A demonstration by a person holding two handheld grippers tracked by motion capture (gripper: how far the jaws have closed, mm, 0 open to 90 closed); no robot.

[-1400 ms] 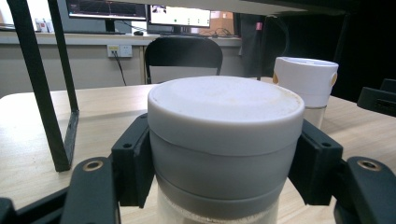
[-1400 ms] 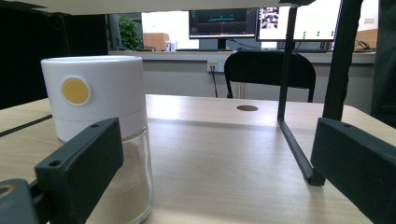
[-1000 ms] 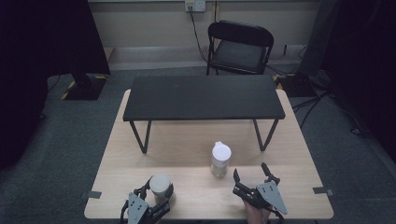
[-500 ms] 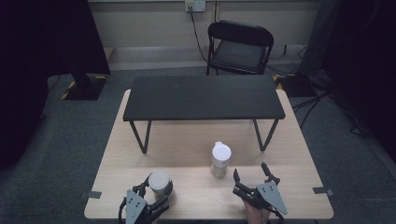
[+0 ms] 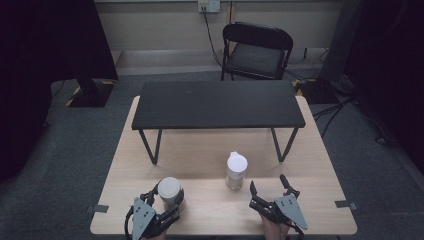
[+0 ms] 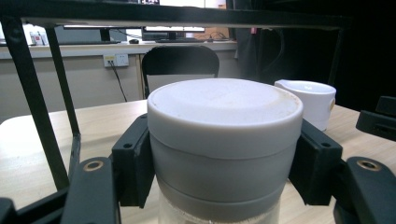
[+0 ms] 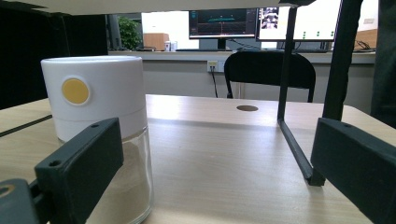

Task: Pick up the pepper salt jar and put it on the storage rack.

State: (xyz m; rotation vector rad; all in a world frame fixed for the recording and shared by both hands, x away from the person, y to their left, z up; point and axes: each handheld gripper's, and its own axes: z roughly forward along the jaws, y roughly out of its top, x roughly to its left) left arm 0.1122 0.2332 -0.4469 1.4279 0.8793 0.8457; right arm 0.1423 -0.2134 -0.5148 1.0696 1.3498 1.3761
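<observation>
Left gripper [image 5: 161,204], at 7 o'clock on the table [image 5: 210,150], jaws clamped on the grey-lidded jar [image 5: 170,192] just under its lid, apparently to lift it upright; right gripper [image 5: 269,192], at 5 o'clock, jaws wide and empty, white-capped jar [image 5: 236,170] standing free near its left jaw.

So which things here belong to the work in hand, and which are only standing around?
In the work:
- grey-lidded jar, clamped in the left gripper
- white-lidded jar, just ahead and left of the open right gripper

Only standing around:
- black shelf on the wooden table
- black chair behind the table
</observation>
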